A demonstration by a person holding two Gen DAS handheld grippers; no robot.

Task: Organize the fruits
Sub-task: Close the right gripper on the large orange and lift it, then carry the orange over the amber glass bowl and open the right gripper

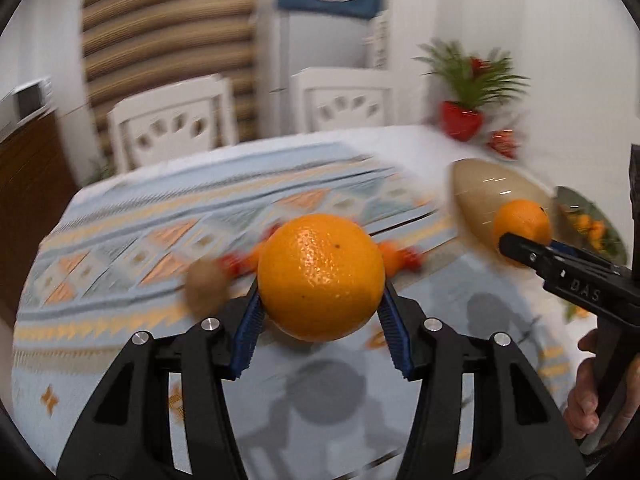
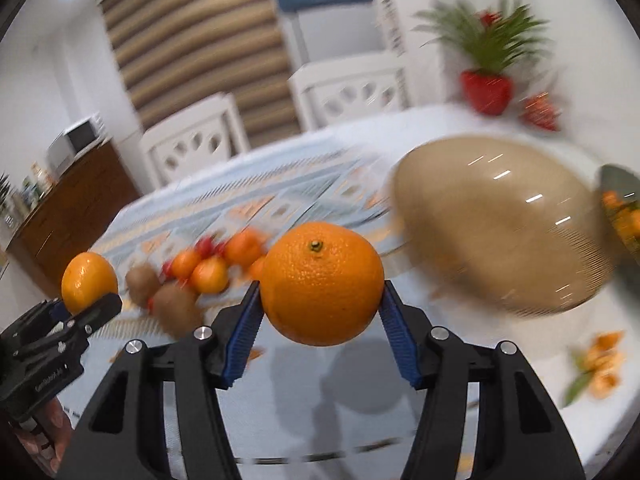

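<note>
Above the patterned desk, one firm, round, slip-prone orange is gripped at its widest girth by each of the left tongs and right tongs, beige bowl far right.

- The left gripper holds an orange above the table.
- Beyond it lies a fruit pile, with a kiwi just to its left.
- To its right, the right gripper holds a second orange.
- A bowl sits ahead and right of that gripper.
- Behind the table stand two chairs.
</note>
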